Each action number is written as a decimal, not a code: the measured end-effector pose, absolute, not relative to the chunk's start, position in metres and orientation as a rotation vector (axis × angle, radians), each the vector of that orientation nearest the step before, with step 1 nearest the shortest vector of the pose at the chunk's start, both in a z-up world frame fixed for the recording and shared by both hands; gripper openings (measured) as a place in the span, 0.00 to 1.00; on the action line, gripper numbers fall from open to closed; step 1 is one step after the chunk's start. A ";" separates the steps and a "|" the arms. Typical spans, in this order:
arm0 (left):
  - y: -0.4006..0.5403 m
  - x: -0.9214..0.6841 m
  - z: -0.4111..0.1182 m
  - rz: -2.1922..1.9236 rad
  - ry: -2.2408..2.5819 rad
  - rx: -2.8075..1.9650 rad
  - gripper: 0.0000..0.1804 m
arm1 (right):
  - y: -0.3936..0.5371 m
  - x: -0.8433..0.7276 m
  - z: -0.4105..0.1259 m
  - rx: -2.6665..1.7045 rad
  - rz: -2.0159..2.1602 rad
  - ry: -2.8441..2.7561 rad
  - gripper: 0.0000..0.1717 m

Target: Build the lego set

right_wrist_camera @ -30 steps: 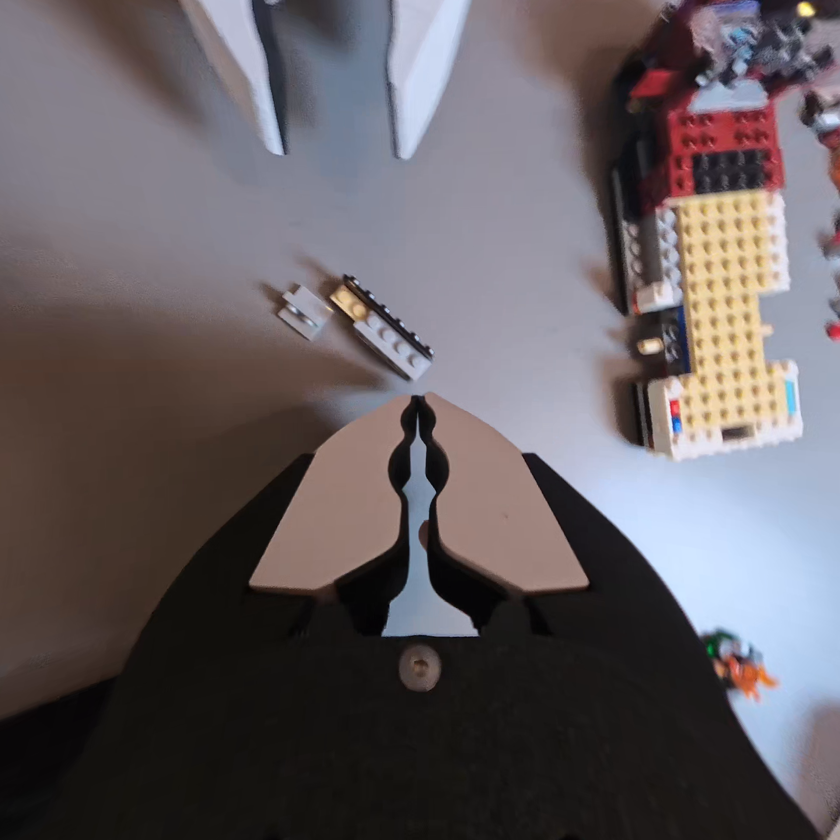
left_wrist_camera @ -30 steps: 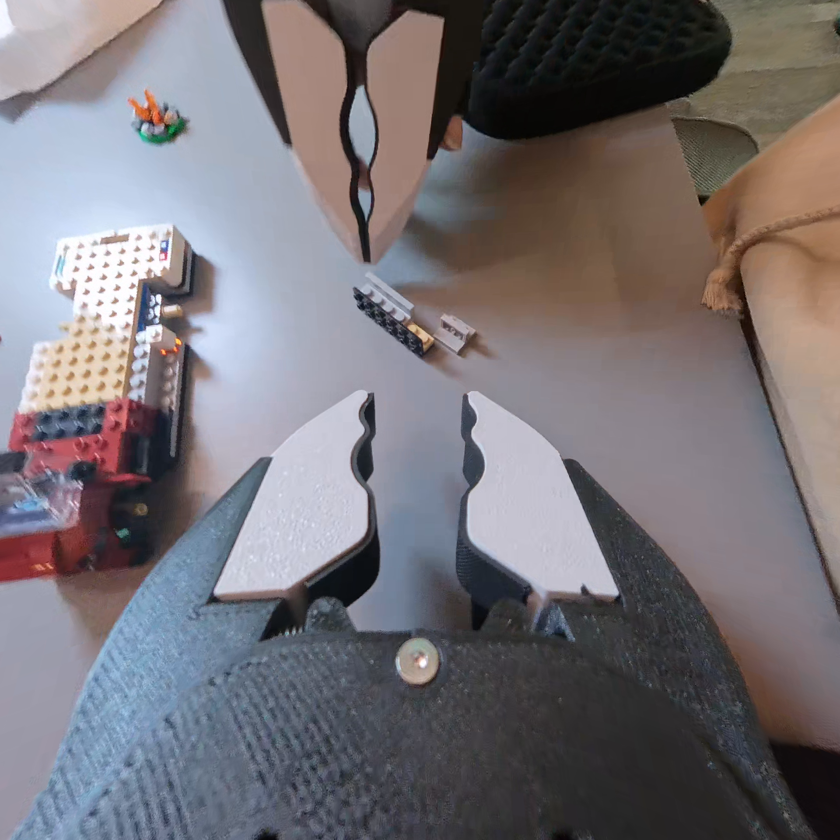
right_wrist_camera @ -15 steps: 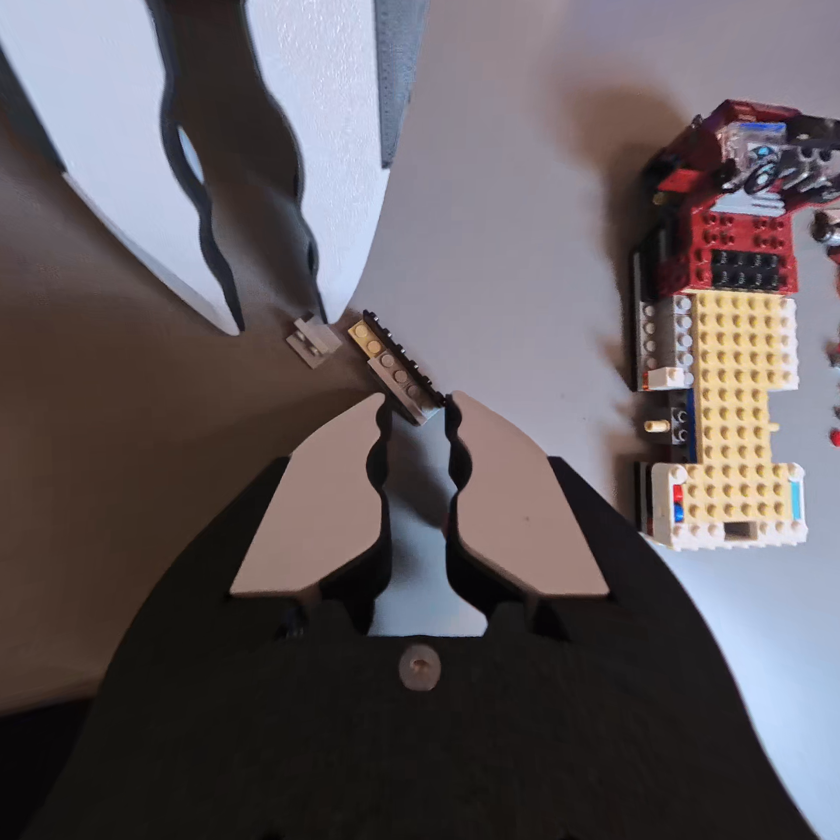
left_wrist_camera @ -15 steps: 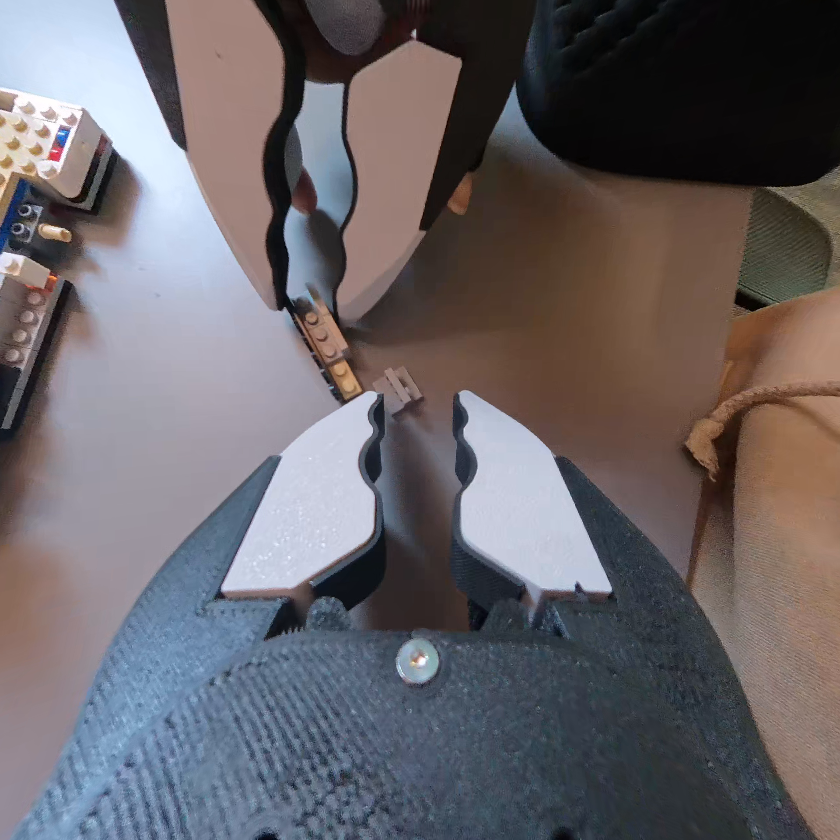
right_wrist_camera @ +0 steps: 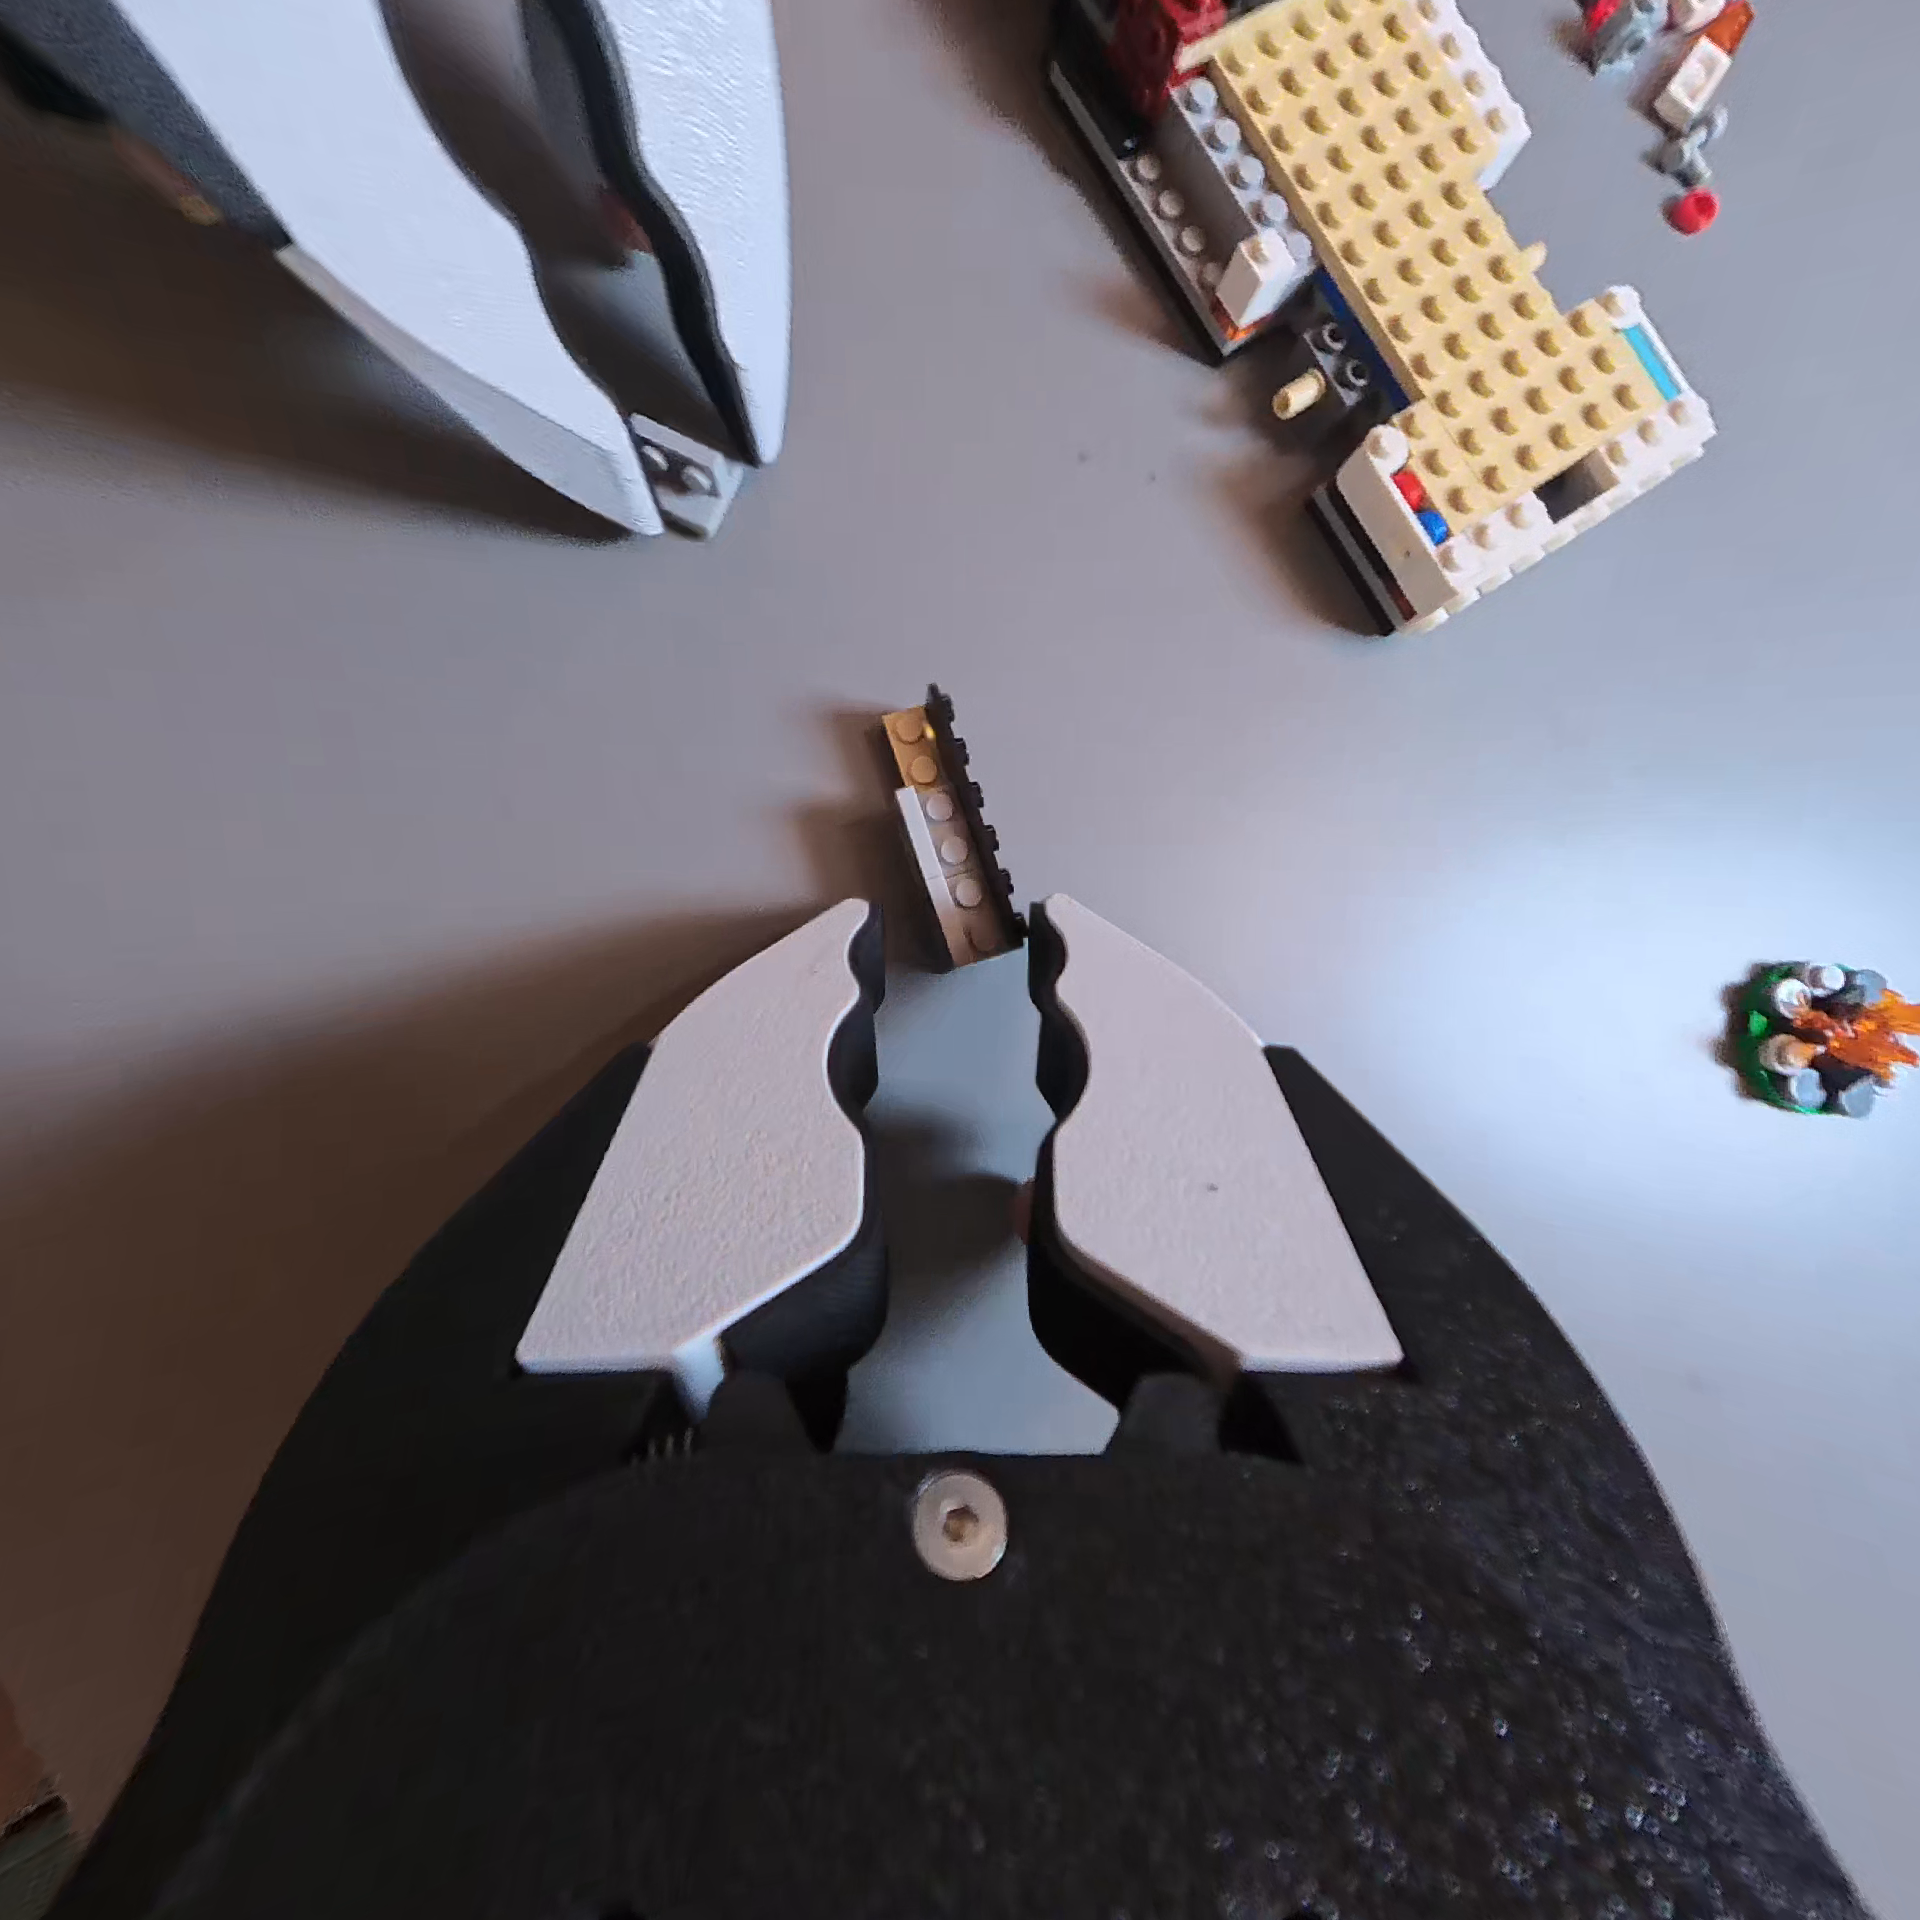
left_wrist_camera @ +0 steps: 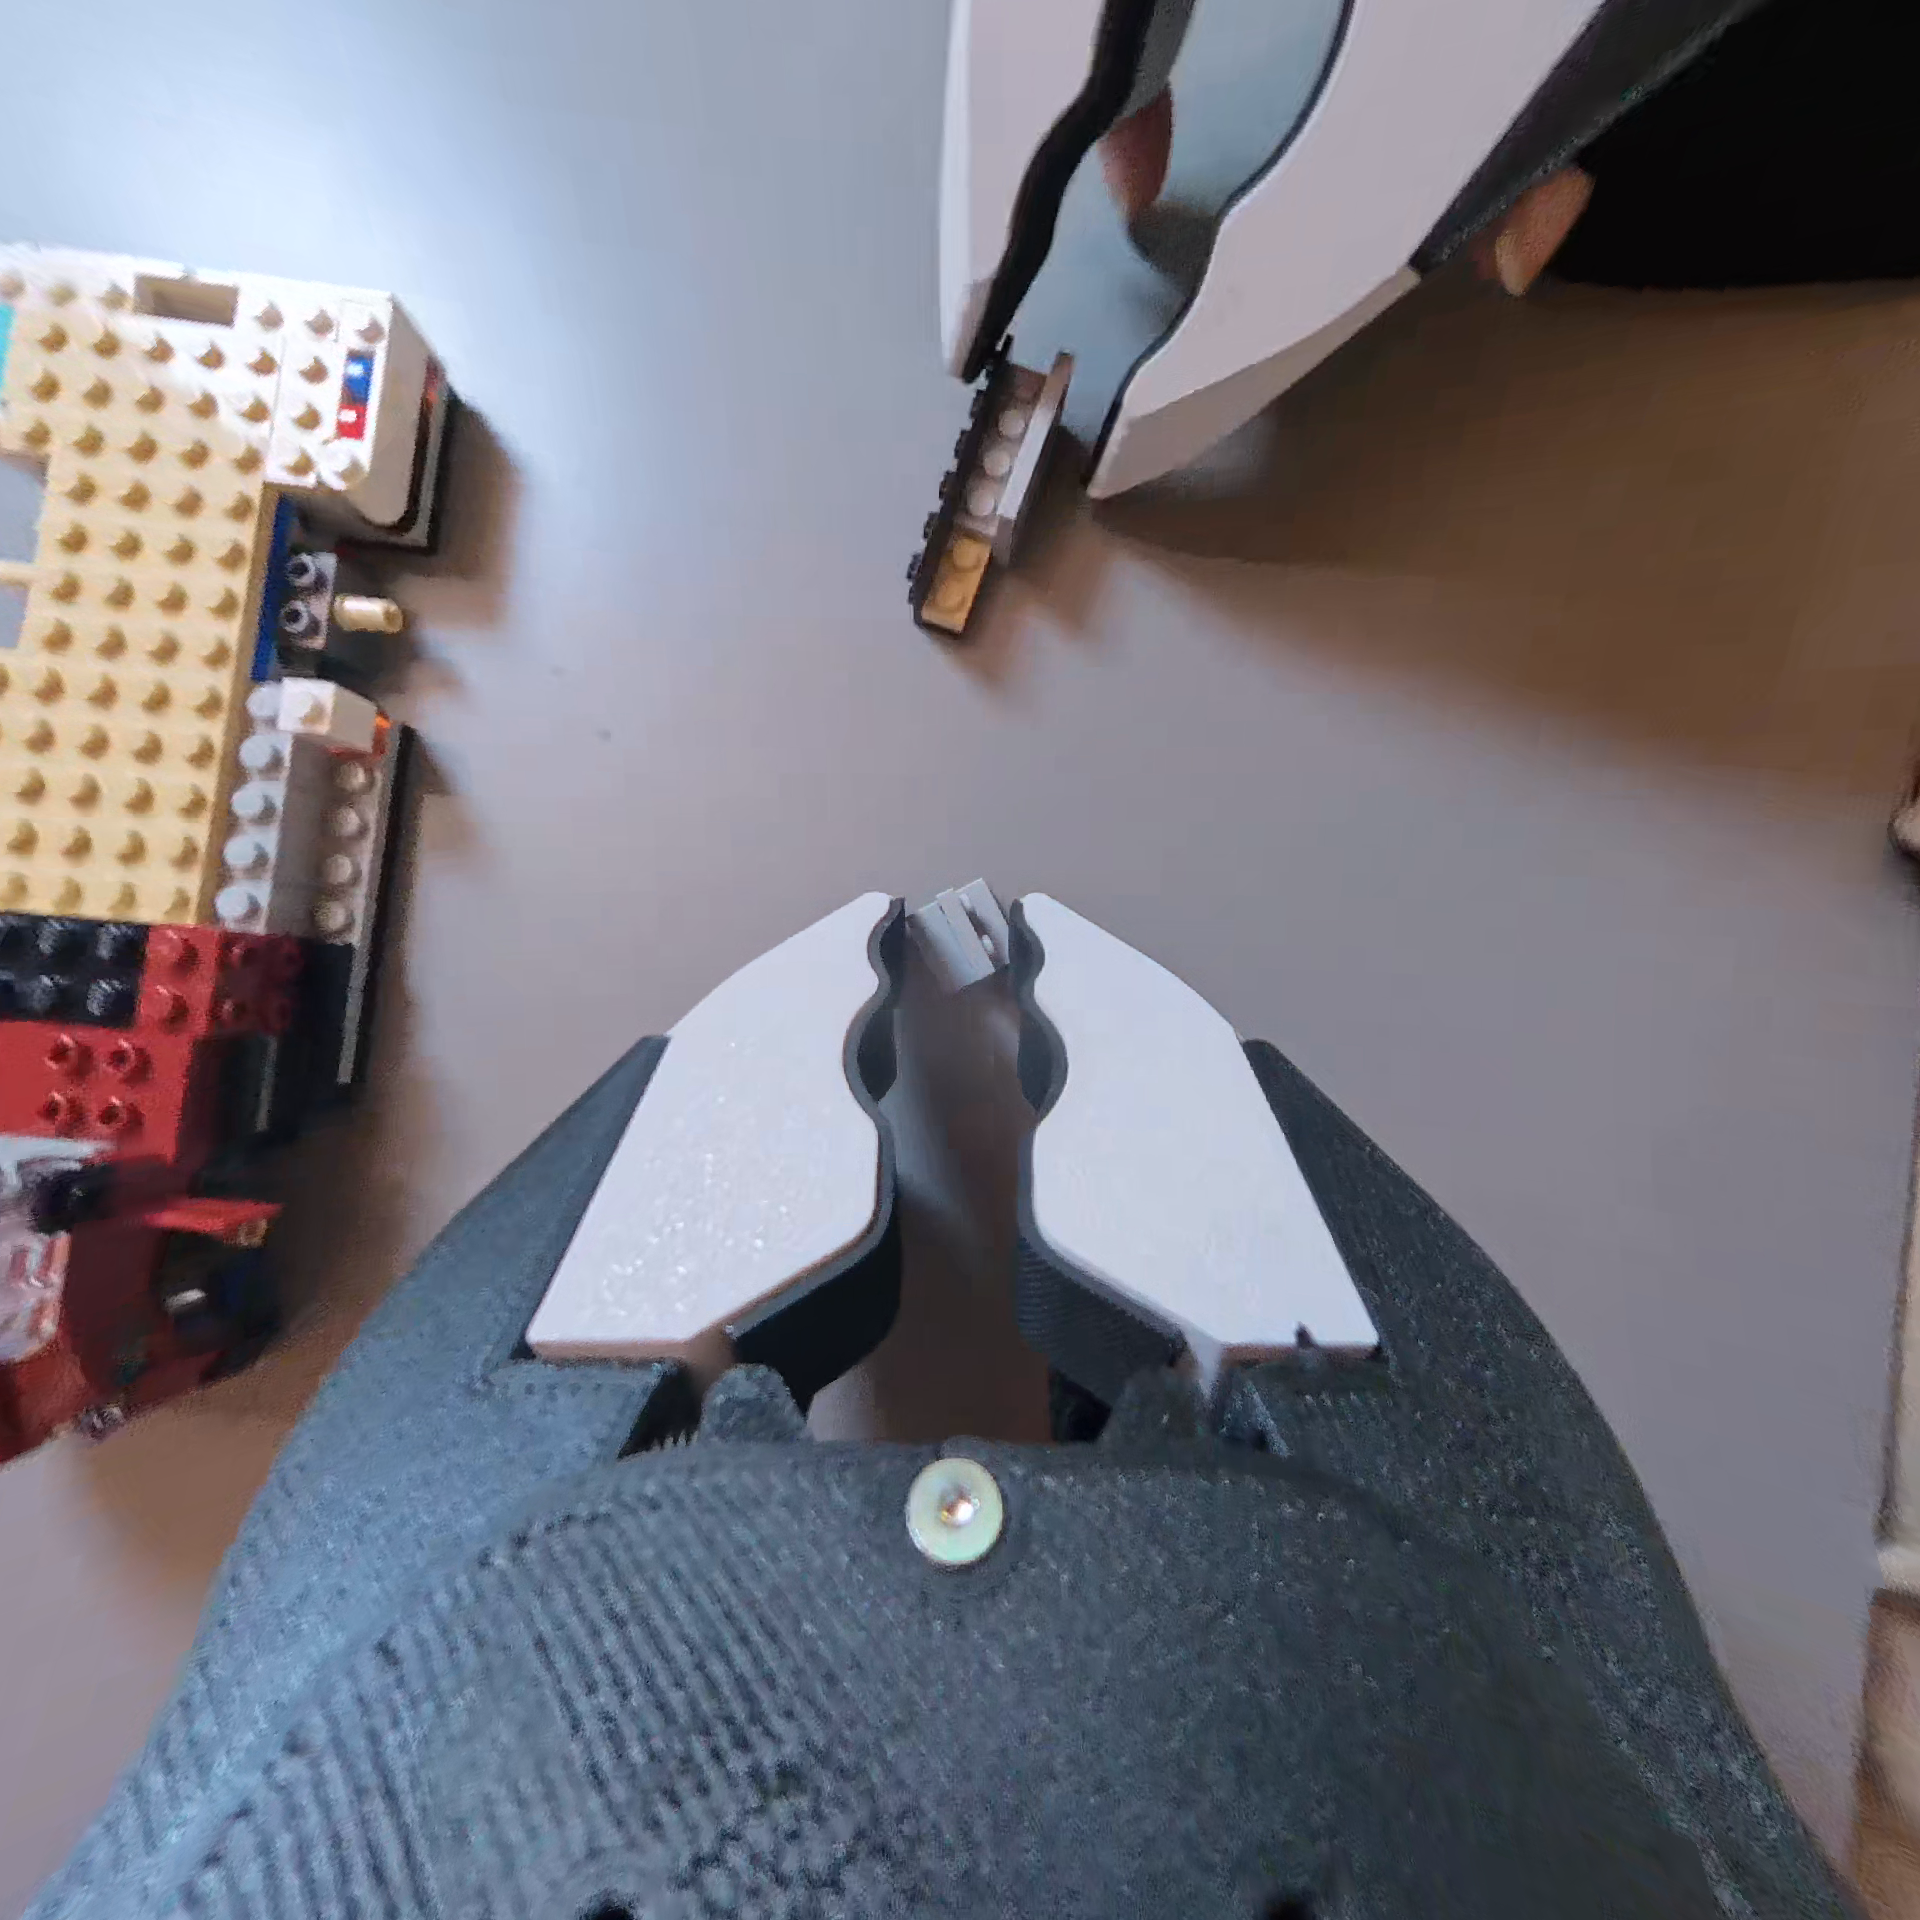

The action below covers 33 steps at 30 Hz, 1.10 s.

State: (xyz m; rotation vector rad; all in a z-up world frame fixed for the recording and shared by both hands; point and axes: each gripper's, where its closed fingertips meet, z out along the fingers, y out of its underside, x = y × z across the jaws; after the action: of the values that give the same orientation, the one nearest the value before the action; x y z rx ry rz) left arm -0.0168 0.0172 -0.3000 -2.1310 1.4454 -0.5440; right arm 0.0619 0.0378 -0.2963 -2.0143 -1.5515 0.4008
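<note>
My left gripper (left_wrist_camera: 956,920) is shut on a small grey brick piece (left_wrist_camera: 958,951). The right wrist view shows it too, with the piece (right_wrist_camera: 681,483) pinched at the fingertips. A short strip (right_wrist_camera: 951,831) of grey and tan bricks on a black plate lies on the grey table (right_wrist_camera: 416,727). My right gripper (right_wrist_camera: 956,925) is open, and the near end of the strip sits between its fingertips. The right pad (right_wrist_camera: 1044,935) touches the black edge, while the left pad stands apart from it. In the left wrist view the strip (left_wrist_camera: 982,499) sticks out from the right gripper (left_wrist_camera: 1039,426).
A large brick model with a tan studded top, white sides and a red end (left_wrist_camera: 135,623) lies to the left; it also shows in the right wrist view (right_wrist_camera: 1434,281). A small green and orange campfire piece (right_wrist_camera: 1823,1049) and several loose small parts (right_wrist_camera: 1683,114) lie at the right. The gap from one gripper's tips to the other's is roughly 9 cm.
My left gripper moved up to the small grey piece and closed on it. My right gripper went from shut to open and moved so that the strip's end is between its fingertips.
</note>
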 end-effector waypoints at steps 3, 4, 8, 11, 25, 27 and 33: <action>0.014 -0.023 -0.301 -0.595 1.636 -2.007 0.10 | 0.033 0.061 -0.292 -1.977 0.476 -1.581 0.16; 0.009 -0.023 -0.300 -0.637 1.694 -1.985 0.10 | 0.033 0.062 -0.293 -1.967 0.489 -1.591 0.16; -0.011 -0.020 -0.297 -0.778 1.911 -1.839 0.10 | 0.032 0.061 -0.291 -1.923 0.546 -1.609 0.17; -0.015 -0.004 -0.275 -1.014 1.836 -1.792 0.10 | 0.022 0.048 -0.265 -1.658 0.609 -1.632 0.17; -0.032 0.042 -0.207 -1.891 1.451 -1.595 0.10 | -0.027 0.028 -0.210 -0.945 0.647 -1.615 0.06; -0.032 0.042 -0.204 -1.930 1.431 -1.594 0.10 | -0.027 0.028 -0.208 -0.943 0.650 -1.610 0.11; -0.041 0.044 -0.210 -1.956 1.501 -1.613 0.09 | -0.037 0.027 -0.216 -0.949 0.708 -1.665 0.09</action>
State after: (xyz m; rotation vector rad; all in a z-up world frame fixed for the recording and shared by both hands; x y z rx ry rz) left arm 0.0440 -0.0408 -0.2096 -1.6129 1.5006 -1.9562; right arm 0.0273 -0.0368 -0.2156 -0.9488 -1.6654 0.7083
